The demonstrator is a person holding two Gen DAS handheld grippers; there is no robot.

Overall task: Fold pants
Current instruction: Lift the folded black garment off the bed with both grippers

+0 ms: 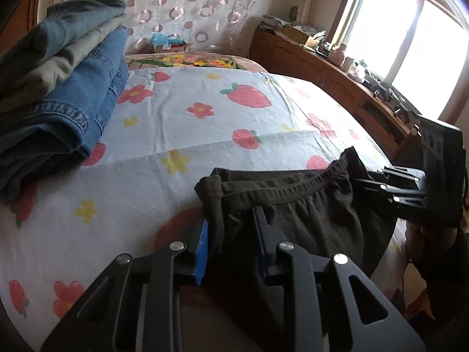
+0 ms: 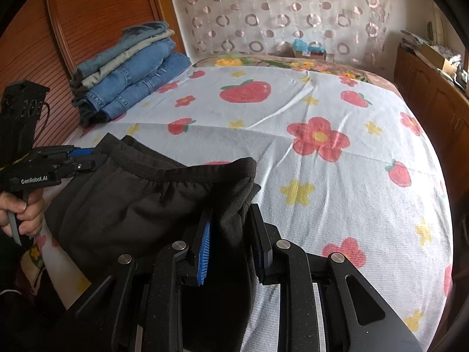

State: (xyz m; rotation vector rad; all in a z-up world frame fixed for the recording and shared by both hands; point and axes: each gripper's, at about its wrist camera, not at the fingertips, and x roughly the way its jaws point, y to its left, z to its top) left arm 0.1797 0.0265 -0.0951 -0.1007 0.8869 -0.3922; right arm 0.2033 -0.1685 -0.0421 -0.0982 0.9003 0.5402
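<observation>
both grippers, left gripper and right gripper, pinch the black cotton pants at the waistband, so we should lift evenly.

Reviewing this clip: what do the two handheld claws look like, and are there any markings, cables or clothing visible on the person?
Both are matte black metal with slotted linkage arms, silver rivets and blue ribbed pads on the fingers. The left claw carries white "GenRobot.AI" lettering on its side, a grey trigger under the hand, and a thin dark cable looping by its boxy camera housing. The right claw has a similar black box on top. No sleeve is clearly visible.
</observation>
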